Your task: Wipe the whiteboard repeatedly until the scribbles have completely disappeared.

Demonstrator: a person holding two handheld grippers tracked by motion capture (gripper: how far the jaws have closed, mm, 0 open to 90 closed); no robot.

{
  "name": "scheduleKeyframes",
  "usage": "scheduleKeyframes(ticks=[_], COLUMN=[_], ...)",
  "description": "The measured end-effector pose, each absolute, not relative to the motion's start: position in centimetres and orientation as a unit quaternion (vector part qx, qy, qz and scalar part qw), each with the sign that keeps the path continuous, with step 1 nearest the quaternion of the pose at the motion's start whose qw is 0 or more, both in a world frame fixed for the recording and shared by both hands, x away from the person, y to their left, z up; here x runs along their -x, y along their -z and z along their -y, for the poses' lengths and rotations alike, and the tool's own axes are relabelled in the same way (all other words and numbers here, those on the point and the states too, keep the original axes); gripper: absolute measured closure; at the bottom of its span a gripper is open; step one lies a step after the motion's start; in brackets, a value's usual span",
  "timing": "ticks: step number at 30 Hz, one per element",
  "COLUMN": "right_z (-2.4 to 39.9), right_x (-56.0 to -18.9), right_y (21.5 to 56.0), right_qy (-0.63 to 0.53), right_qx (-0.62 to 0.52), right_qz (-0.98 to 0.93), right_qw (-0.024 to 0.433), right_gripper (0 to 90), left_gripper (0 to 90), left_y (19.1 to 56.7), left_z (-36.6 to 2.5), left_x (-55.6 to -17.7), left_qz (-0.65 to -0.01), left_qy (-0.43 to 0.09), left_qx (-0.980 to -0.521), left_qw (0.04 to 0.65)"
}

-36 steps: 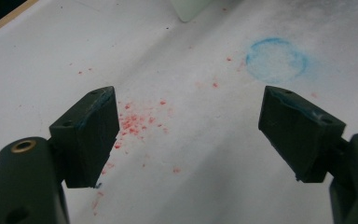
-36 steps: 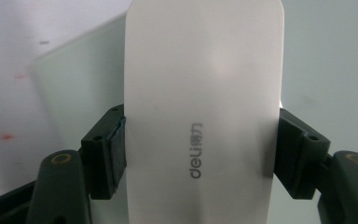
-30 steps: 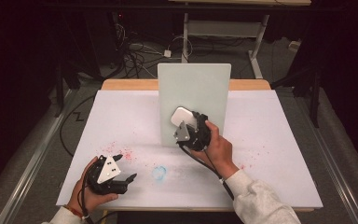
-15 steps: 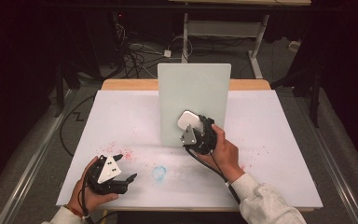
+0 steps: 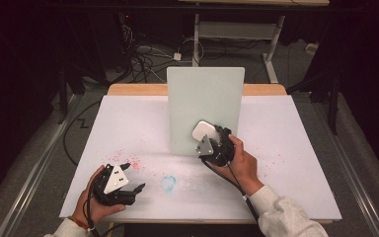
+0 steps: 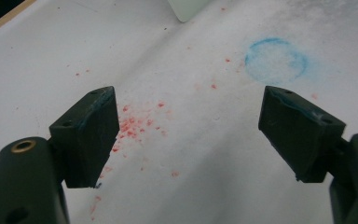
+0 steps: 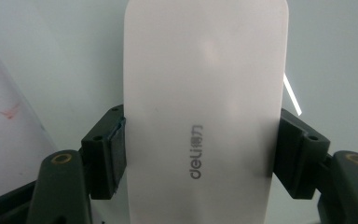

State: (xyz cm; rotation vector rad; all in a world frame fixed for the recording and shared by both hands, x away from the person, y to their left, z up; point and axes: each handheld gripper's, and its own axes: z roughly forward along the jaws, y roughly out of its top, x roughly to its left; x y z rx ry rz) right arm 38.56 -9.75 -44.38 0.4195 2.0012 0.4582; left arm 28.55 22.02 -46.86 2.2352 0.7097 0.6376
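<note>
Nearest the person, the left gripper [image 5: 128,189] rests low over the white table cover [image 5: 296,148] with its jaws spread wide and nothing between them; just beyond its fingertips [image 6: 91,133] lie a scatter of red specks [image 6: 135,123] and, ahead and off toward the other pad, a faint blue ring [image 6: 276,58]. It is well apart from the work.

Farther out, the right gripper [image 5: 208,138] is clamped on a white eraser block [image 7: 205,107] — its pads [image 7: 109,154] press the two long sides, so the block's long axis runs straight out ahead of the fingers, most of its length projecting past them (the printed "deli" mark sits between the pads). In the high view the eraser [image 5: 203,131] sits at the front of that gripper, against or just short of the lower part of the upright pale board [image 5: 205,94]; contact cannot be told for certain.

The board's face lies directly ahead of the fingers, so the coming move likely turns on pressing the block's flat face squarely onto it and stroking across. The right hand is plainly the nearer one.
</note>
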Motion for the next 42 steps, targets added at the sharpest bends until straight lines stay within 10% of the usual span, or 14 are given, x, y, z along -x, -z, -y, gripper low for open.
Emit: scheduleKeyframes(ticks=[42], right_z=[17.4], right_x=[-37.7], right_y=[39.6], right_qy=[-0.301], right_qx=[-0.253], right_qz=[-0.794], right_qw=[0.464], right_gripper=[30.7], left_gripper=[19.6], left_y=[46.9], left_z=[-22.2], left_x=[-29.1], left_qz=[-0.274], left_qy=[-0.241], left_qx=[-0.860], left_qw=[0.356])
